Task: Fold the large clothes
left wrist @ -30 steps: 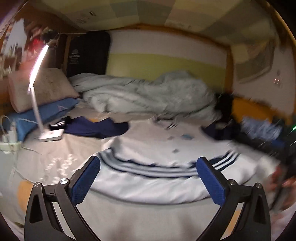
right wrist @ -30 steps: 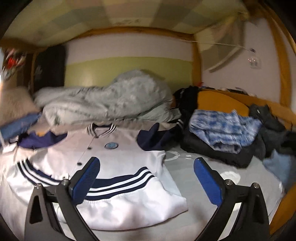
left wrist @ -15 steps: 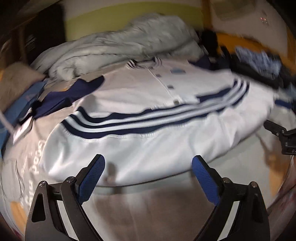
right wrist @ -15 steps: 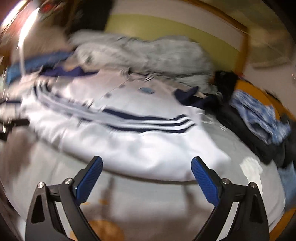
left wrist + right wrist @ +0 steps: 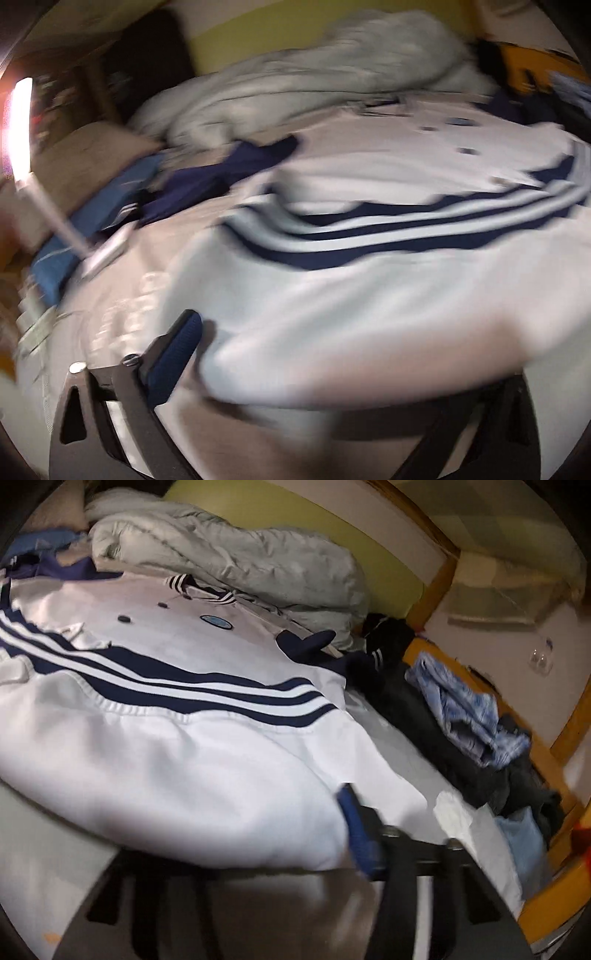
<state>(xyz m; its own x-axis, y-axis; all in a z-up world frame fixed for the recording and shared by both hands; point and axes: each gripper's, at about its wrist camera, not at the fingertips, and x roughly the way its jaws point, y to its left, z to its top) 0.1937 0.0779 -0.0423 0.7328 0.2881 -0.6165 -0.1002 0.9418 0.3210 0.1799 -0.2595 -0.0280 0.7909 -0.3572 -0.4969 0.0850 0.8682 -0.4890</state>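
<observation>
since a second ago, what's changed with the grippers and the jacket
Both grippers dropped from hovering above the bed to the near hem of the white jacket. The hem now lies over the inner finger of each: only the left gripper's outer finger and the right gripper's outer finger show. Whether they have closed is unclear. The jacket remains spread flat; the grey duvet and clothes pile haven't moved.
</observation>
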